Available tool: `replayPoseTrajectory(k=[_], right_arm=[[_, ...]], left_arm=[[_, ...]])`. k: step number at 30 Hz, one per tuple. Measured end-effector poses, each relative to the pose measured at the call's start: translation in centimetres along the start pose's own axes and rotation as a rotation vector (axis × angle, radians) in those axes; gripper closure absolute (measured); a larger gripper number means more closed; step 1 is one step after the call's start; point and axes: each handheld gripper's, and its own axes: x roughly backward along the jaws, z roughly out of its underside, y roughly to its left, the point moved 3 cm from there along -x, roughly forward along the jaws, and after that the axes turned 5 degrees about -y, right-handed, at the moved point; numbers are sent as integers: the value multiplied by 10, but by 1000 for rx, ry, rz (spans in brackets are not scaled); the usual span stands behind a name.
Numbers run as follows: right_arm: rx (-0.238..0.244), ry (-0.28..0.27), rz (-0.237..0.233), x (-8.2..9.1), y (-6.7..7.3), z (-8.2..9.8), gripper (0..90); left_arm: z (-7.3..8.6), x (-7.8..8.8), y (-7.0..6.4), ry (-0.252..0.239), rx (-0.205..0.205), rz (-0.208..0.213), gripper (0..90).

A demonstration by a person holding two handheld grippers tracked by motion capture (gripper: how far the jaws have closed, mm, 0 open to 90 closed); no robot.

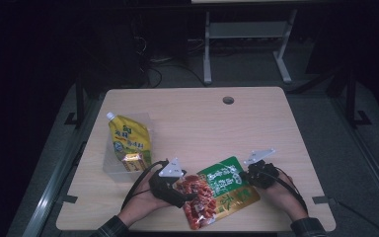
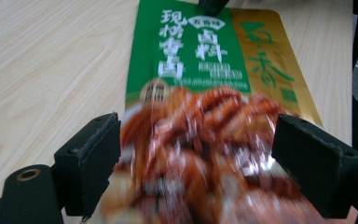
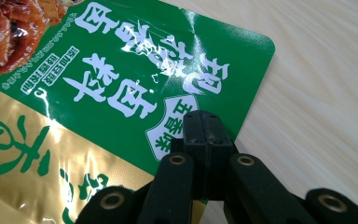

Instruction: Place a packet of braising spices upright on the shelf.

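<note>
Left tool (image 1: 190, 190) apart, straddling snack pouch (image 1: 219, 190); right tool (image 1: 244, 177) clamped on pouch edge at 3 o'clock; yellow pouch (image 1: 128, 140) in clear tray (image 1: 107, 165) at 9.

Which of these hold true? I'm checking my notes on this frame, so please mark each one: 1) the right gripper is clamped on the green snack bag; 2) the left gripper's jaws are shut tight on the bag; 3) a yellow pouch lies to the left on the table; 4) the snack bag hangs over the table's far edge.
1. The right gripper is clamped on the green snack bag: true, its jaws are closed at the bag's green end.
2. The left gripper is shut tight on the bag: false, its jaws stand wide on either side of it.
3. A yellow pouch lies to the left on the table: true.
4. The bag hangs over the far edge: false, it lies near the person's edge.
</note>
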Motion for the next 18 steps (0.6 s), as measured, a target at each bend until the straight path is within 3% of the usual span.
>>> replayPoseTrajectory(k=[5, 8, 10, 14, 17, 18], right_arm=[[35, -10, -30, -8, 12, -8, 900], [35, -8, -38, -9, 14, -10, 900], [13, -40, -52, -3, 13, -10, 889], [-37, -114, -51, 18, 9, -8, 725], [-69, -127, -49, 27, 13, -1, 609], [-70, -133, -50, 30, 14, 2, 567]], left_arm=[[-2, -11, 5, 21, 10, -2, 142], [0, -17, 6, 37, 15, -7, 142], [2, -19, 8, 60, 4, -7, 143], [5, -23, 8, 80, 5, -1, 143], [8, -26, 8, 86, 14, 0, 144], [9, -27, 9, 102, -1, 2, 145]])
